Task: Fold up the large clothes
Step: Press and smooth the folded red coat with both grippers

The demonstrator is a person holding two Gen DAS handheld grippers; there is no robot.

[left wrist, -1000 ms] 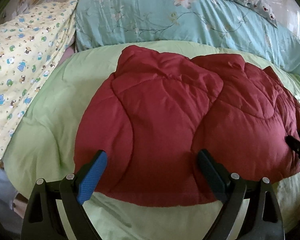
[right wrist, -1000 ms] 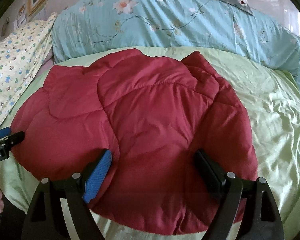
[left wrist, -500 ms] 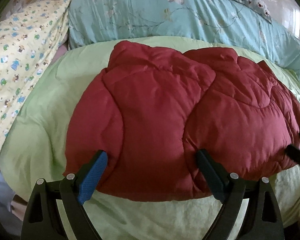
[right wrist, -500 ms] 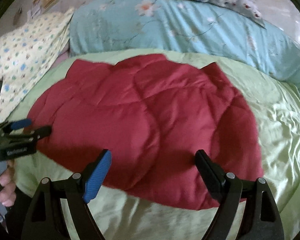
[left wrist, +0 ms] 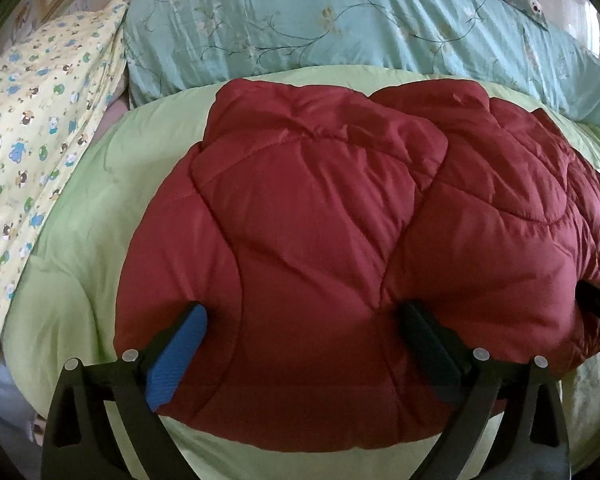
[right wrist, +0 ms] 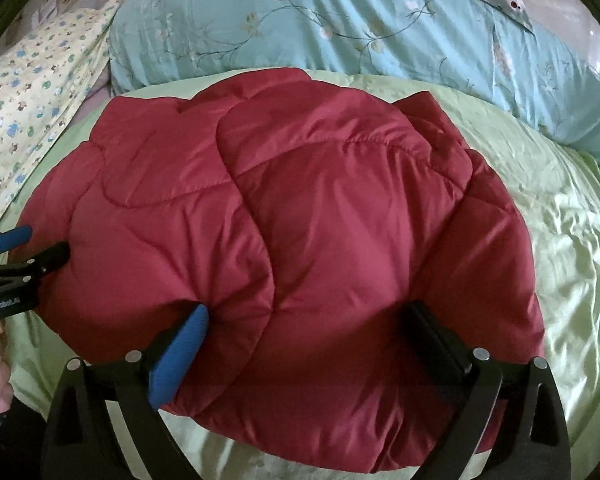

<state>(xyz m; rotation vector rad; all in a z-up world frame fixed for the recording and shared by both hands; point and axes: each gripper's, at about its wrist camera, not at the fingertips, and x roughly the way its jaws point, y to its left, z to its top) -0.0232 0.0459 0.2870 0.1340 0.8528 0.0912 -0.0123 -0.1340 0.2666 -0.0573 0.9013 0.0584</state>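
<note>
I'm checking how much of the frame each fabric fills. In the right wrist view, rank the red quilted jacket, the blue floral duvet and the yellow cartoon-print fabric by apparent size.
1. red quilted jacket, though nearness to the camera inflates it
2. blue floral duvet
3. yellow cartoon-print fabric, cut off by the frame edge

A bed covered by a pale green satin-like sheet [right wrist: 560, 240] carries a puffy dark red quilted jacket [right wrist: 300, 240] at its middle. Along the far edge lies a turquoise floral duvet [right wrist: 340, 28]; a yellow cartoon-print blanket [left wrist: 32, 128] lies on the left.
</note>
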